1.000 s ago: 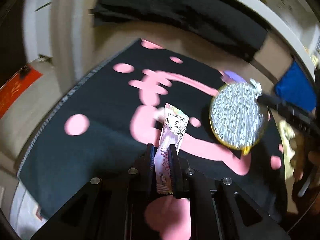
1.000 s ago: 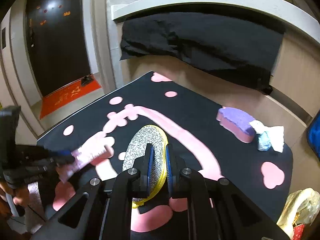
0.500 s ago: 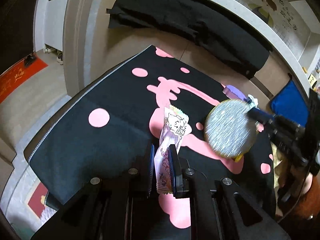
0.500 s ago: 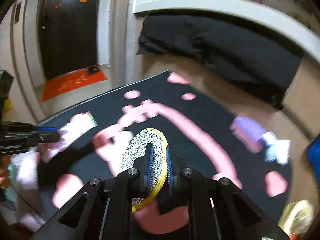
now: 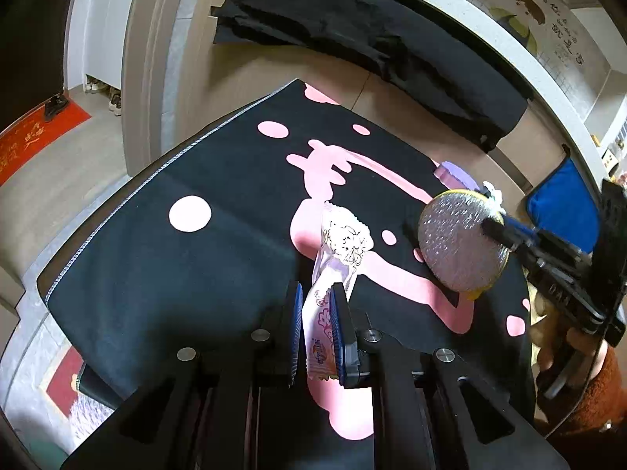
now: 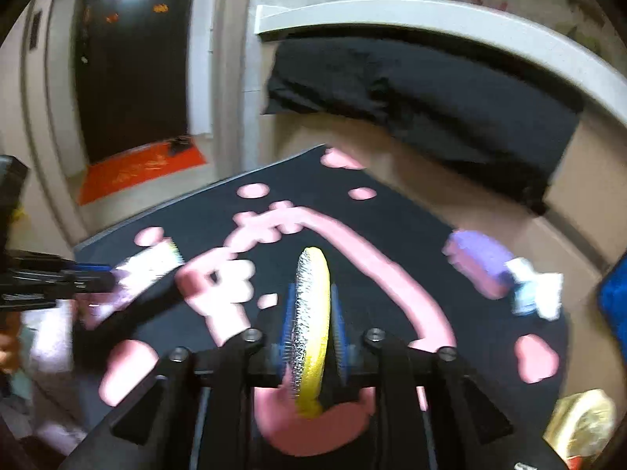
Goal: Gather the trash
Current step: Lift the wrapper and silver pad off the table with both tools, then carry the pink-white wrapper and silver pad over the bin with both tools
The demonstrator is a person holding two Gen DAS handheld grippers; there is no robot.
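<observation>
My left gripper [image 5: 317, 301] is shut on a pink and white snack wrapper [image 5: 339, 250], held above a black mat [image 5: 176, 274] with pink shapes. My right gripper [image 6: 311, 305] is shut on a round silver and yellow scrub pad [image 6: 311, 313], now edge-on between the pads. The pad also shows in the left wrist view [image 5: 460, 243], held by the right gripper at the right. The wrapper shows blurred in the right wrist view [image 6: 145, 270], at the left.
A purple and pink sponge [image 6: 480, 262] and a crumpled white tissue [image 6: 535, 288] lie on the mat's far right. A yellowish plastic bag [image 6: 584, 419] sits at the lower right. A black cloth [image 5: 372, 35] lies on the floor behind. A blue cushion [image 5: 564, 203] is at the right.
Both grippers have risen and pulled back from the mat. The right gripper has rolled, so the scrub pad turned from flat-facing to edge-on. Both holds are unchanged.
</observation>
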